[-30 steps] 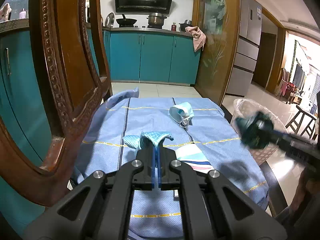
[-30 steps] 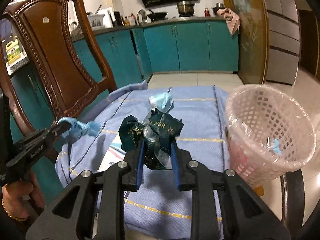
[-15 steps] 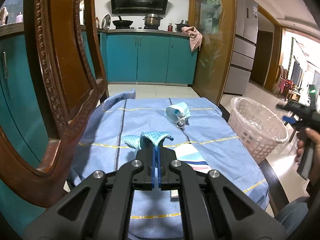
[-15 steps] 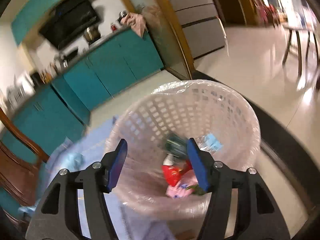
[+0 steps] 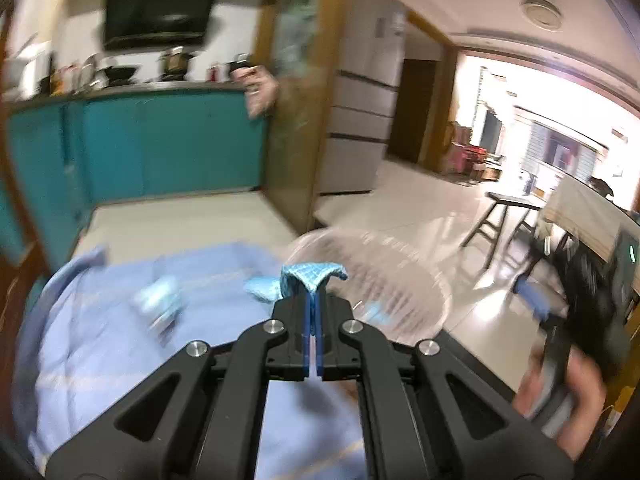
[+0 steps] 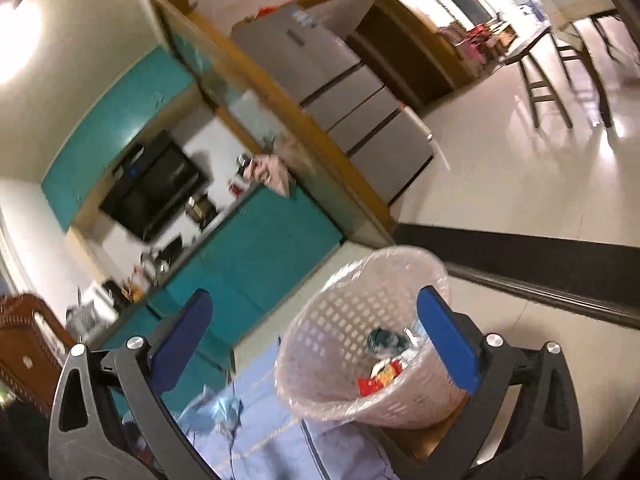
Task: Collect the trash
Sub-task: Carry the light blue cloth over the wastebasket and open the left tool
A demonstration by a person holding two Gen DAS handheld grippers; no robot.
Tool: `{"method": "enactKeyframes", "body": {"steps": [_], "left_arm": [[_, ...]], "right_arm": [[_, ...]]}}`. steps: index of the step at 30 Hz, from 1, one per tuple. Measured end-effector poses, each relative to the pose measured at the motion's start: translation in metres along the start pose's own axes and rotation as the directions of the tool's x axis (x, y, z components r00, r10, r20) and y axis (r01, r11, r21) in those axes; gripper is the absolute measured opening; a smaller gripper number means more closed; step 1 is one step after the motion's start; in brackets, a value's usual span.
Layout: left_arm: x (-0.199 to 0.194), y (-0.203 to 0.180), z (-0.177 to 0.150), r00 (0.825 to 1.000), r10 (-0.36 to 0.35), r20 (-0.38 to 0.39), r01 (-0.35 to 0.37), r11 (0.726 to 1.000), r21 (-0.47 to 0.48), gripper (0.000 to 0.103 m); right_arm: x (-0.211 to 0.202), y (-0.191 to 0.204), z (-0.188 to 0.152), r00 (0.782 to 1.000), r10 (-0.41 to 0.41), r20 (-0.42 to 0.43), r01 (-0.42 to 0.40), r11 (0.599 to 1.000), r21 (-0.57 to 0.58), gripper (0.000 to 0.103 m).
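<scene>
— Since a second ago, what has moved?

— Both hands. One second back the right gripper (image 6: pixel 316 334) clamped a dark green crinkled foil wrapper (image 6: pixel 385 339) over the bench; that wrapper now lies inside the pale pink latticed plastic basket (image 6: pixel 344 320), on top of red and white packets. The left gripper (image 5: pixel 313 304) has swung from facing the carved wooden chair to facing the basket (image 5: pixel 400 280).

— How do the right gripper's jaws stand?

— Wide and opening, blue pads far apart, nothing between them but the view of the basket beyond. In the left wrist view that gripper is a dark blur at the right of the basket, with the person's hand (image 5: pixel 560 384) around its handle.

— And the left one?

— Pinched tight on a light blue checked cloth scrap (image 5: pixel 313 274), which fans out above the pads and sits in front of the basket's near rim as seen from that camera. Whether it is over the basket's mouth I cannot tell; the picture is smeared.

— Anything else near the basket?

— Left of it, on the blue cloth-covered bench (image 5: pixel 120 360), a crumpled light blue face mask (image 5: pixel 160 304), blurred. The right wrist view shows that mask (image 6: pixel 226 408) left of and below the basket.
</scene>
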State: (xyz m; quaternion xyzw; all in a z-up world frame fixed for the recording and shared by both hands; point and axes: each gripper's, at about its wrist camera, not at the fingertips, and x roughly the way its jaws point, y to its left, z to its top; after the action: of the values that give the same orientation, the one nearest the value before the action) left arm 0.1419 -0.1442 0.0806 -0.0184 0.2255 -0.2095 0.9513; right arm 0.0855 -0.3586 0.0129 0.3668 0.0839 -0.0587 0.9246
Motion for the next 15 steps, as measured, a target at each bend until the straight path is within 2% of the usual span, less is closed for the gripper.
{"method": "enactKeyframes", "body": {"steps": [2, 4, 5, 6, 7, 8, 10, 15], "left_arm": [[0.026, -0.023, 0.029, 0.998, -0.052, 0.023, 0.052, 0.998, 0.021, 0.004], [0.057, -0.034, 0.050, 0.998, -0.065, 0.011, 0.065, 0.998, 0.023, 0.008], [0.070, -0.036, 0.053, 0.998, -0.062, -0.003, 0.063, 0.998, 0.014, 0.038], [0.086, -0.034, 0.054, 0.999, -0.040, -0.030, 0.040, 0.999, -0.012, 0.084], [0.093, -0.032, 0.051, 0.999, -0.009, -0.046, 0.008, 0.999, -0.031, 0.095], [0.098, -0.027, 0.046, 0.998, 0.022, -0.060, -0.026, 0.998, -0.052, 0.096], [0.097, -0.018, 0.031, 0.995, 0.037, -0.090, -0.041, 0.998, -0.048, 0.097], [0.045, 0.018, -0.033, 0.976, 0.167, -0.141, -0.170, 0.986, -0.004, 0.097]], "right_arm": [[0.003, -0.001, 0.001, 1.000, -0.006, -0.008, 0.006, 1.000, 0.000, 0.100], [0.003, -0.003, 0.002, 1.000, -0.007, -0.013, 0.007, 1.000, 0.002, 0.100], [0.004, -0.004, 0.002, 1.000, -0.005, -0.016, 0.005, 1.000, 0.001, 0.100], [0.004, -0.003, 0.002, 1.000, -0.003, -0.024, 0.003, 1.000, -0.002, 0.100], [0.008, -0.003, 0.001, 0.999, -0.002, -0.046, 0.002, 1.000, -0.013, 0.100], [0.013, -0.001, -0.001, 0.998, 0.000, -0.064, -0.001, 1.000, -0.018, 0.100], [0.022, 0.002, -0.005, 0.994, 0.011, -0.108, -0.014, 1.000, -0.025, 0.100], [0.031, 0.021, -0.016, 0.984, 0.039, -0.175, -0.055, 0.995, -0.085, 0.100]]}}
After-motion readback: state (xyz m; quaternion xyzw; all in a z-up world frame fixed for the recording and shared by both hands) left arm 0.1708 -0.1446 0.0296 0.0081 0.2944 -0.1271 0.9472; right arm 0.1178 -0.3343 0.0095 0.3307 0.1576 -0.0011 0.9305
